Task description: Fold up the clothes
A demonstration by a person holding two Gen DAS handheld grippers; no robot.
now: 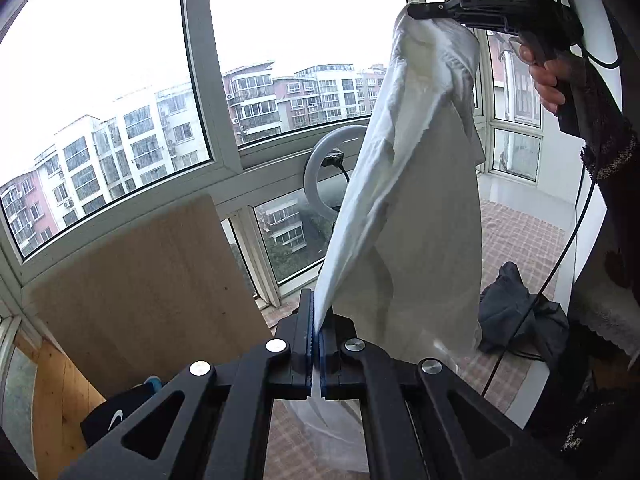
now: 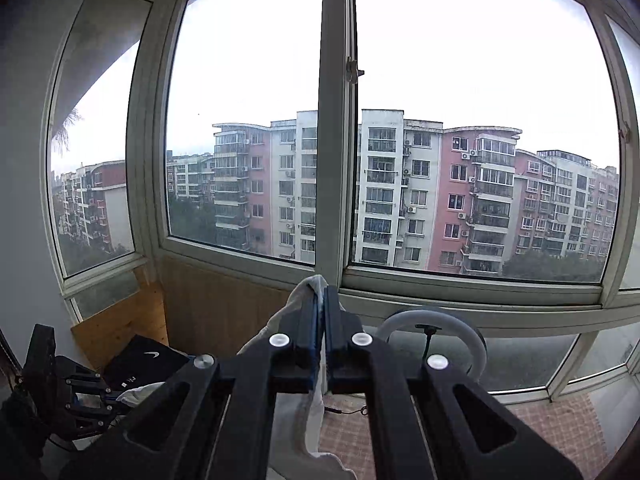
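Cloth hem hidden below left gripper fingers.

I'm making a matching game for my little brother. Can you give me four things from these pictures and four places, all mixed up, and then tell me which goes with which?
Things:
1. white garment
2. ring light
3. dark clothing
4. wooden board

Places:
A. leaning under the window
B. bunched on the checked surface
C. hanging between the left tongs and the right tongs
D. standing by the window, behind the hanging cloth

Pairs: 1-C, 2-D, 3-B, 4-A
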